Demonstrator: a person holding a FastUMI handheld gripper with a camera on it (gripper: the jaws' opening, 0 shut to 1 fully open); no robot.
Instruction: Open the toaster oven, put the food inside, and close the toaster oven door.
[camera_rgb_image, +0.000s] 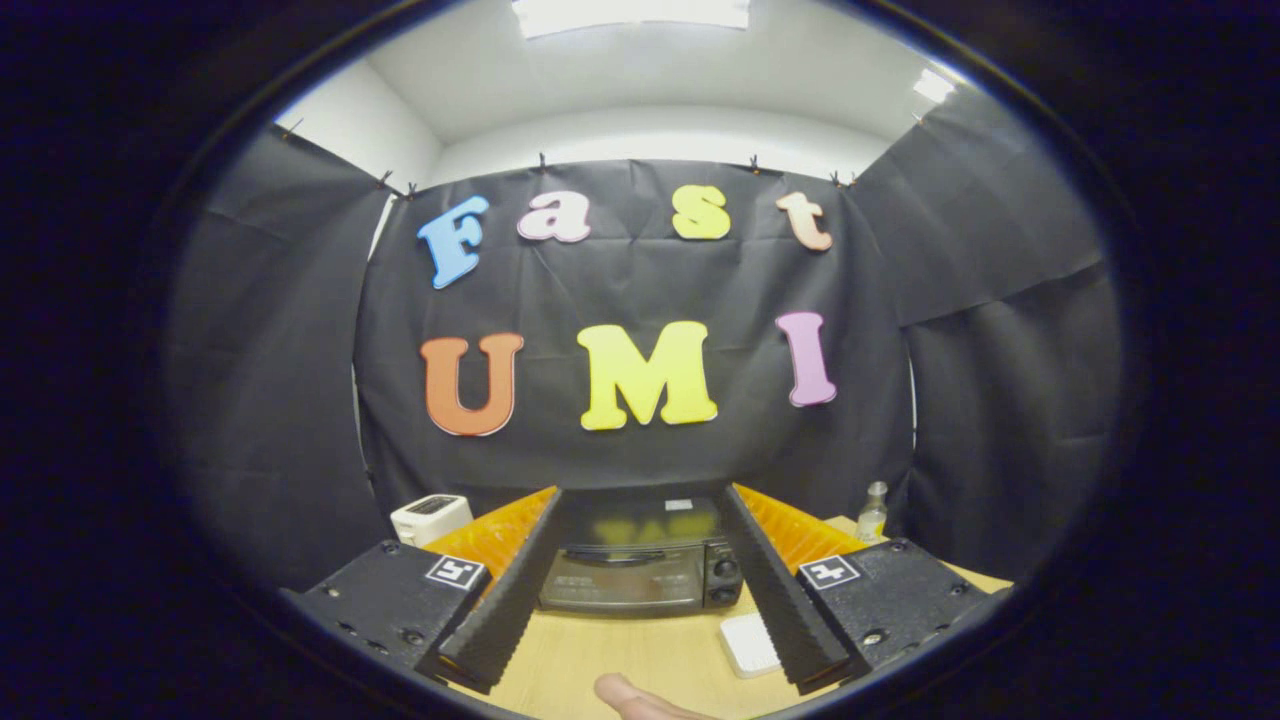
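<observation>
The jaws stood wide apart with nothing held between them, the gripper (640, 520) hovering above a wooden table (620, 655). Beyond the fingers, seen through the gap, the black toaster oven (640, 565) sat at the back of the table with its door shut and two knobs on its right side. A white tray (748, 643) lay just before the oven's right corner. A white toaster (430, 518) stood to its left, a small bottle (873, 512) to its right. A fingertip (635, 697) showed at the near edge.

Cloth-walled recording booth (640, 290), wooden table (620, 655), toaster oven (640, 565), ceiling light panel (630, 12)
</observation>
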